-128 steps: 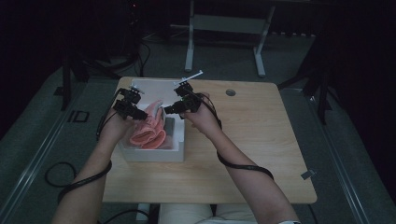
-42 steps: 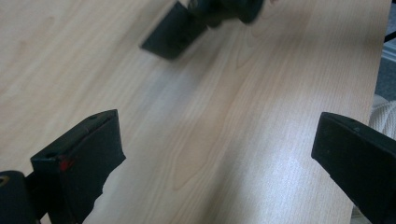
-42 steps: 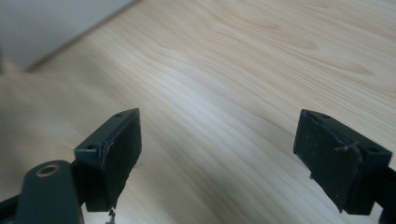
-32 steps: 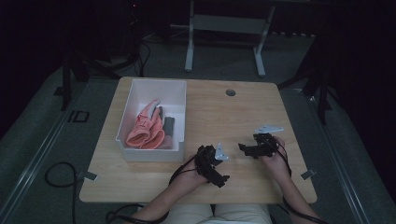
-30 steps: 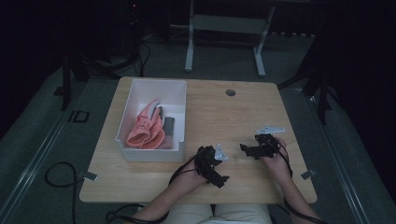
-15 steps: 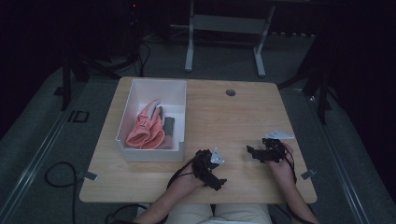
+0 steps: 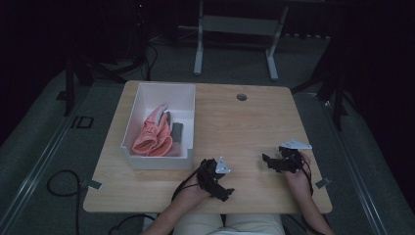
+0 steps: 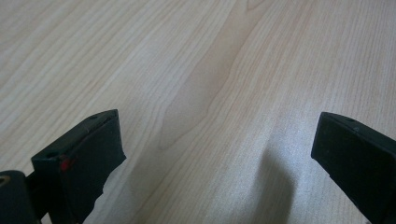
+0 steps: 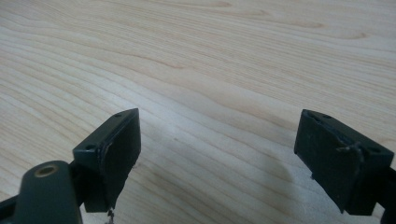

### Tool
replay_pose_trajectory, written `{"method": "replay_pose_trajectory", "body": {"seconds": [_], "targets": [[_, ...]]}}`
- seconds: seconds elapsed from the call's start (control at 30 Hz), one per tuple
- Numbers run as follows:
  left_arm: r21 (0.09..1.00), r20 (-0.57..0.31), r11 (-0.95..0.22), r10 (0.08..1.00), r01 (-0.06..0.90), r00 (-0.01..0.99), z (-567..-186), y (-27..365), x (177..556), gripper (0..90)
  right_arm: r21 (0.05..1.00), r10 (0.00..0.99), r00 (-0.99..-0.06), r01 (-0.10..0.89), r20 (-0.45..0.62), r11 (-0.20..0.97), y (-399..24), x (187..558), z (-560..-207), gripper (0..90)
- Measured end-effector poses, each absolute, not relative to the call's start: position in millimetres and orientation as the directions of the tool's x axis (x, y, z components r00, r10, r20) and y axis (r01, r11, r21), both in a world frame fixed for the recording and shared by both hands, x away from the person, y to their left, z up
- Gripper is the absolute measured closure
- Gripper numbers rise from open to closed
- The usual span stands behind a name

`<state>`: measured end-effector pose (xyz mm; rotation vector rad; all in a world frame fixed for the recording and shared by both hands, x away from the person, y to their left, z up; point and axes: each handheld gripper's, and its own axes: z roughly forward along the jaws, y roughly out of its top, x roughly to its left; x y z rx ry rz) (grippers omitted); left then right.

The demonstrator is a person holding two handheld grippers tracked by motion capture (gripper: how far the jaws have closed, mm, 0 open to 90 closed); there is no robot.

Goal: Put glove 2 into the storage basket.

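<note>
Pink gloves (image 7: 154, 137) in white bin (image 7: 147, 161), both claws gaping, empty

This looks like a lab or recording studio: a lone light-wood table (image 7: 244, 127) with a round cable grommet (image 7: 242, 97) stands on grey carpet in a darkened room, cables (image 7: 58, 181) trailing across the floor (image 7: 44, 147), a metal-framed stand (image 7: 235, 24) behind.

The left gripper (image 7: 221, 187) is held low at the near edge, its jaws spread wide with nothing between them. The right gripper (image 7: 268, 162) is held well apart to its right, jaws likewise parted and empty. Both forearms are drawn in from below.
</note>
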<state>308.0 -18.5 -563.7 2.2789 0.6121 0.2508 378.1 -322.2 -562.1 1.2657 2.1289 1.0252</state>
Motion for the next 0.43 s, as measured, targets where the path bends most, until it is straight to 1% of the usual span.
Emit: {"method": "replay_pose_trajectory", "body": {"seconds": [0.23, 0.43], "targets": [[0.719, -0.004, -0.6, 0.501, 0.351, 0.865, -563.2, -18.4, 308.2, 1.8, 0.785, 0.872, -0.489, 0.532, -0.02, 0.317, -319.6, 379.2, -563.5, 14.2], [0.721, -0.011, -0.596, 0.499, 0.353, 0.866, -563.1, -18.0, 308.6, 1.8, 0.786, 0.874, -0.485, 0.533, -0.02, 0.313, -319.8, 379.4, -563.5, 14.2]]}}
